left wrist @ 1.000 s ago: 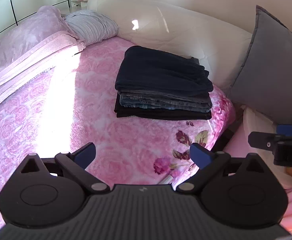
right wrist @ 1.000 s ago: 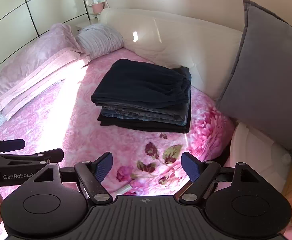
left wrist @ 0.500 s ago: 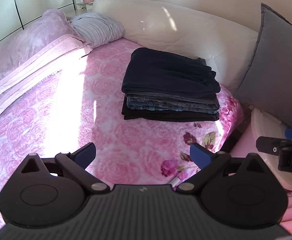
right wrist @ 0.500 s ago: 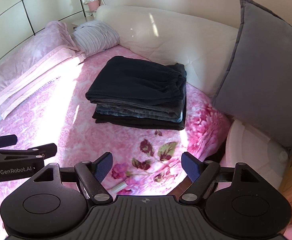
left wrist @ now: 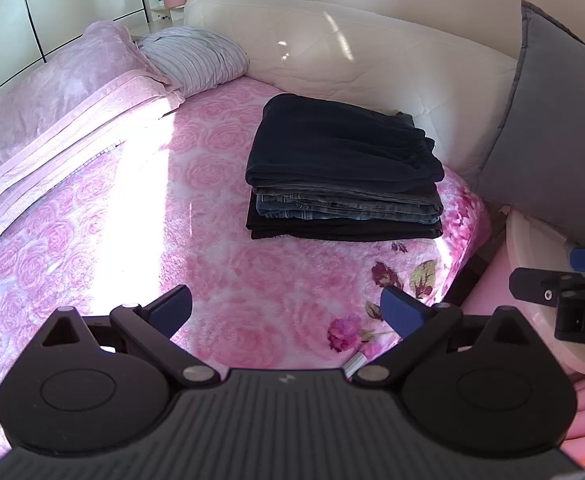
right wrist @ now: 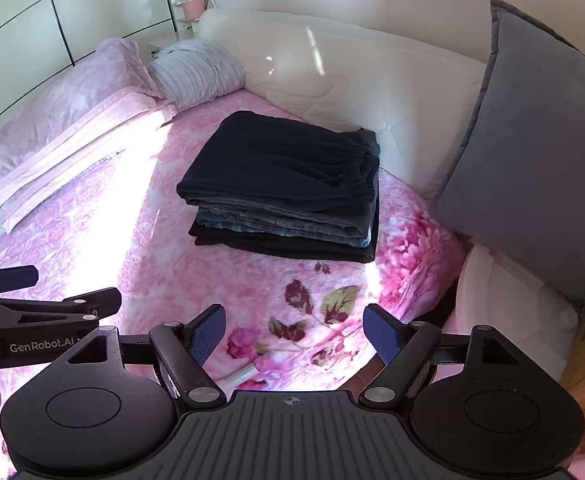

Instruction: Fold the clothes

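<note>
Hovering with fingers spread and empty, the left gripper (left wrist: pixel 286 308) and right gripper (right wrist: pixel 294 330) face the folded stack (left wrist: pixel 344 176) on the bed (left wrist: pixel 220 272) (near its corner), where a careless nudge could topple it.

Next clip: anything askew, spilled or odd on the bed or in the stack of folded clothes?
Nothing stands out. The stack of folded clothes sits squarely on the pink bedspread, edges roughly aligned. Both the left tool and right tool are open and empty, short of the stack.
</note>
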A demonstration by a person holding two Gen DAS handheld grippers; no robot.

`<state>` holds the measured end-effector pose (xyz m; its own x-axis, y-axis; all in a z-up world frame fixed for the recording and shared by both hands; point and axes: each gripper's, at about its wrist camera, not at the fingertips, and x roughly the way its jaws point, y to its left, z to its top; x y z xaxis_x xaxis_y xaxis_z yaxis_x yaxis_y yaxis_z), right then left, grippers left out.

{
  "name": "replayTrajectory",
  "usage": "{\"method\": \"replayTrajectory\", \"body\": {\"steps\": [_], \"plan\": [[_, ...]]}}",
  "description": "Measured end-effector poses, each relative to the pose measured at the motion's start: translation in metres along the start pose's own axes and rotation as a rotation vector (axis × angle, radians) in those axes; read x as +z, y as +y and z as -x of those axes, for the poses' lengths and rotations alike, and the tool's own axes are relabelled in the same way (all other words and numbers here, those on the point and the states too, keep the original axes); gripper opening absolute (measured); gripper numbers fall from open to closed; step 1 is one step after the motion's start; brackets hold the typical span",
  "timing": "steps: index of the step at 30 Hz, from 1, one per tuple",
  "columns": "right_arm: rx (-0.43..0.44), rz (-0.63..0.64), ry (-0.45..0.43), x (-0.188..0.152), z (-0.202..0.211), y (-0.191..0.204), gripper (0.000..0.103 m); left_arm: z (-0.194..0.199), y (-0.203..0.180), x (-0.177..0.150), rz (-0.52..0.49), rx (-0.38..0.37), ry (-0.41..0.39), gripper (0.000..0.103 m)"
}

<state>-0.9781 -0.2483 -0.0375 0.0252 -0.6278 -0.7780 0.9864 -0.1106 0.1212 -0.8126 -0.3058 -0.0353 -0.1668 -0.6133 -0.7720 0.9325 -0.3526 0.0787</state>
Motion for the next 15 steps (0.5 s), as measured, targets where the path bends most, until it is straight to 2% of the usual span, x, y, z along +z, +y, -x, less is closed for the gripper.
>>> {"method": "replayTrajectory", "body": {"steps": [15], "plan": [[-0.006,0.003,0.011,-0.0016,-0.0017,0.0031,0.079,0.0006,0.0003,-0.0020,-0.003,-0.001,-0.015,0.099]]}}
